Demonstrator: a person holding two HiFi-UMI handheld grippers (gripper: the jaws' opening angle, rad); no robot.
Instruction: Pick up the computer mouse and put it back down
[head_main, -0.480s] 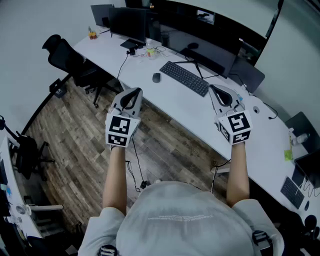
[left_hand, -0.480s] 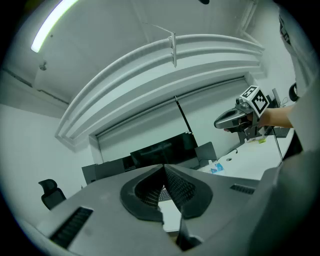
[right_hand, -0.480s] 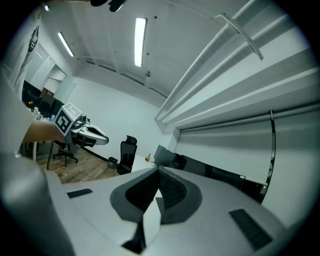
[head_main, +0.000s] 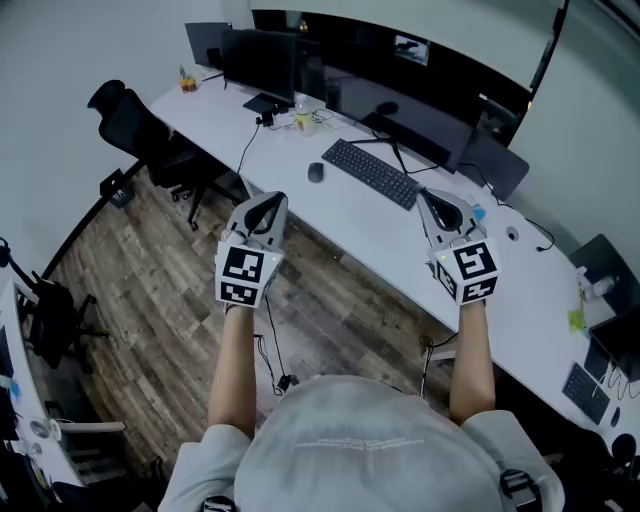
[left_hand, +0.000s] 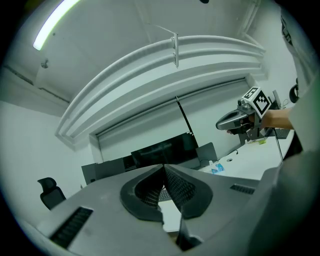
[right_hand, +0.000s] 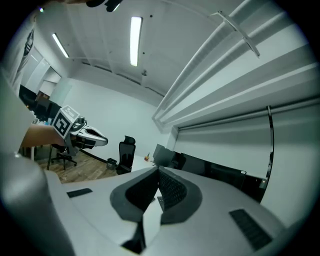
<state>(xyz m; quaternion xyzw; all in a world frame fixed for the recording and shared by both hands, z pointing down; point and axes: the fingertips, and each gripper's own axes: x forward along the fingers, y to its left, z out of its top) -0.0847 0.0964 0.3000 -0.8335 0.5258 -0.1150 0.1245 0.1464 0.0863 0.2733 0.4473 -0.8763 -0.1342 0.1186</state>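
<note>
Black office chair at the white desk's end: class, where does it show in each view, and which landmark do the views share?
Head view: black office chair, upper left, beside the long white desk.
Left gripper view: the chair, lower left, near the edge.
Right gripper view: the chair, left of centre.
Shared landmark: the row of dark monitors.

The computer mouse (head_main: 316, 172) is a small, dark, rounded thing with an oval outline, seen from above in the head view. It lies flat on its underside on the white bench (head_main: 350, 215), roughly midway between the front and back edges. It sits just beside the left end of the black keyboard (head_main: 372, 173), apart from it, with bare bench all around. It is too small to tell whether a cable runs from it.
</note>
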